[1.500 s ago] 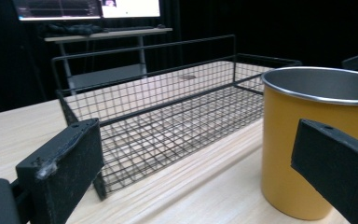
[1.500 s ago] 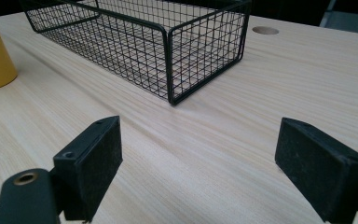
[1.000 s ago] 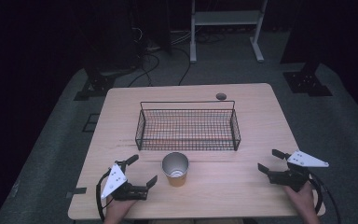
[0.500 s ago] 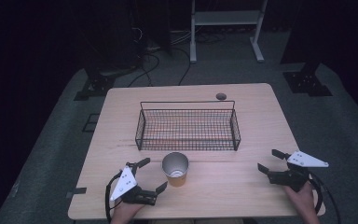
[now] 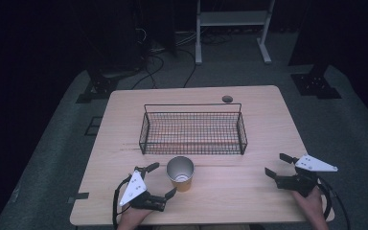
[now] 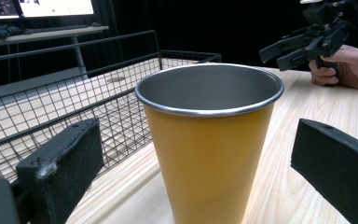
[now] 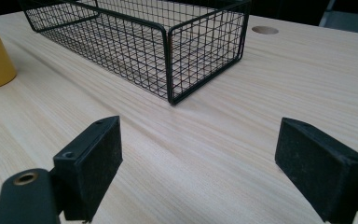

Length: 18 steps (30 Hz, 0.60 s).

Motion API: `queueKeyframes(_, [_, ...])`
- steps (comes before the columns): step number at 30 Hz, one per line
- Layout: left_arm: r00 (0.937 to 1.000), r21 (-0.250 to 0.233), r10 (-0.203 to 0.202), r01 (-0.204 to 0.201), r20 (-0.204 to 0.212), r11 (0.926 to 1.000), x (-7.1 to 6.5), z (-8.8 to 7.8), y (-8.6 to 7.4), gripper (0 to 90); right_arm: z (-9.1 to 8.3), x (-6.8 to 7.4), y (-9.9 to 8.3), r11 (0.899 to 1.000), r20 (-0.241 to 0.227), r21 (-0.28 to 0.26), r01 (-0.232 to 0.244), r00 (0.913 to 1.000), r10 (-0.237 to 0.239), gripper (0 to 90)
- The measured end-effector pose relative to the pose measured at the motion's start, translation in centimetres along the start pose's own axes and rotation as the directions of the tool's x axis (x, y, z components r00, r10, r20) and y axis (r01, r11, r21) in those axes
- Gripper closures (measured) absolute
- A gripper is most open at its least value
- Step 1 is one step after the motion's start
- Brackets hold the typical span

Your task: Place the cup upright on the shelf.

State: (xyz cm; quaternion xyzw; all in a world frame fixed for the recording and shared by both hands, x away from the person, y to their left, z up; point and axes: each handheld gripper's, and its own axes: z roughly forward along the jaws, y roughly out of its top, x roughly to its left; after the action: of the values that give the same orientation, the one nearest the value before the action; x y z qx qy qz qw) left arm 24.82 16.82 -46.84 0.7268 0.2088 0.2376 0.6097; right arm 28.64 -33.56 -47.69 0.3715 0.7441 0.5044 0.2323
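In the high view, the yellow steel-lined cup (image 5: 180, 173) is seen upright on the pale wooden table (image 5: 249, 187), just before the black wire basket (image 5: 193, 129); the left gripper (image 5: 160, 181) flanks it, jaws wide. In the left gripper view, the cup is framed untouched. In the right gripper view, the right gripper (image 7: 198, 165) is held wide over bare wood.

Table (image 5: 268, 120) evenly lit, surroundings near black; high view soft, slightly grainy; gripper views sharp, shadows faint.

Cup (image 5: 180, 173) on table (image 5: 258, 110), before basket (image 5: 193, 128); between hand-held grippers.
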Motion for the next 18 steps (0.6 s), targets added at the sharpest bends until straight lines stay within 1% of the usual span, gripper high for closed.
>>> queueKeyframes(2, [1.0000, 0.010, 0.006, -0.006, 0.002, 0.9999, -0.1, 0.4, 0.0, 1.4, 0.0, 0.0, 0.0, 1.000, -0.001, 0.002, 0.000, 1.0000, 0.000, 13.7])
queueKeyframes(5, [0.9999, 0.014, -0.013, 0.013, 0.002, 0.9998, -0.1, 1.0, 0.0, 1.4, 0.0, 0.0, 0.0, 1.000, 0.000, -0.001, -0.001, 1.0000, 0.001, 13.7])
queueKeyframes(8, [0.9999, 0.020, -0.009, 0.009, 0.008, 0.9998, -0.2, 1.5, 0.0, 1.4, 0.0, 0.0, 0.0, 1.000, -0.002, 0.001, 0.000, 1.0000, 0.000, 13.7])
queueKeyframes(10, [0.9993, 0.009, -0.032, 0.032, 0.018, 0.9995, -0.1, 1.9, 0.0, 1.4, 0.0, 0.0, 0.0, 1.000, -0.001, 0.000, 0.000, 1.0000, 0.000, 13.7])
queueKeyframes(13, [0.9993, 0.018, -0.028, 0.028, 0.026, 0.9995, 0.0, 2.3, 0.1, 1.4, 0.1, 0.0, 0.0, 1.000, 0.000, 0.002, 0.002, 1.0000, -0.002, 13.7])
queueKeyframes(15, [0.9983, 0.020, -0.044, 0.043, 0.040, 0.9989, 0.0, 2.7, 0.1, 1.4, 0.0, 0.0, 0.0, 1.000, 0.001, 0.003, -0.001, 1.0000, 0.001, 13.7])
queueKeyframes(18, [0.9979, 0.022, -0.043, 0.042, 0.049, 0.9989, -0.1, 3.0, 0.2, 1.4, 0.1, 0.1, 0.0, 1.000, 0.003, 0.006, 0.005, 1.0000, -0.005, 13.7])
